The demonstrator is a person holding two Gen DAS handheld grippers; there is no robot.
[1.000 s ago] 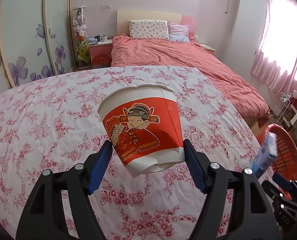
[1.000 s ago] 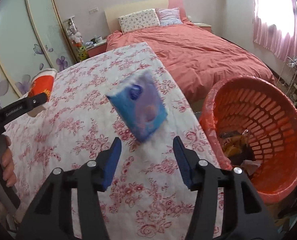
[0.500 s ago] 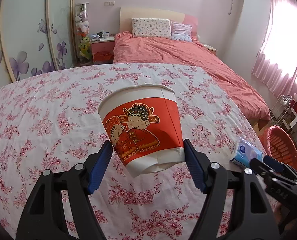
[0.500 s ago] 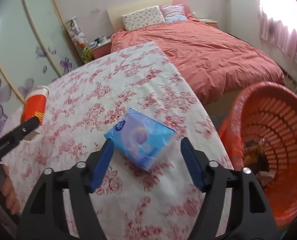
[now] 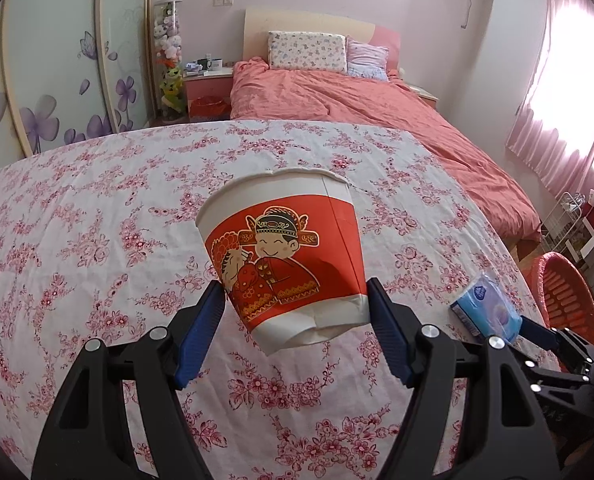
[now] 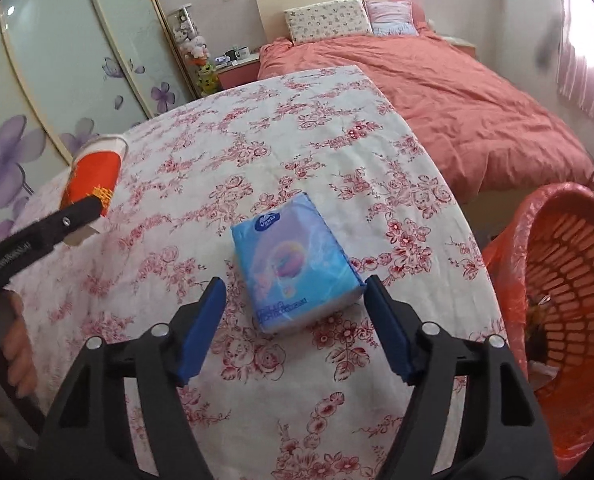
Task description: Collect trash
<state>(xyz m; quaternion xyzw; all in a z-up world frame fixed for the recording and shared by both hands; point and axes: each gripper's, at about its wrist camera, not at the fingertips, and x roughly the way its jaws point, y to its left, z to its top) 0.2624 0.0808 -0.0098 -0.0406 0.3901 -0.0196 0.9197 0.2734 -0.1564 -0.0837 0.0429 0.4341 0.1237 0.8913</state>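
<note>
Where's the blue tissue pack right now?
In the right wrist view the blue tissue pack lies flat on the floral tablecloth, between the right gripper fingers, whose jaws are closing. The orange basket sits off the table's right edge.

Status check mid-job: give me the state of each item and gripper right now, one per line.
paper cup: clamped in left gripper, held above the table, tilted.
tissue pack: lying flat on the tablecloth, free between the pads.
right gripper: jaws closing, not pressing the pack.
orange basket: tipped, holding trash.
</note>
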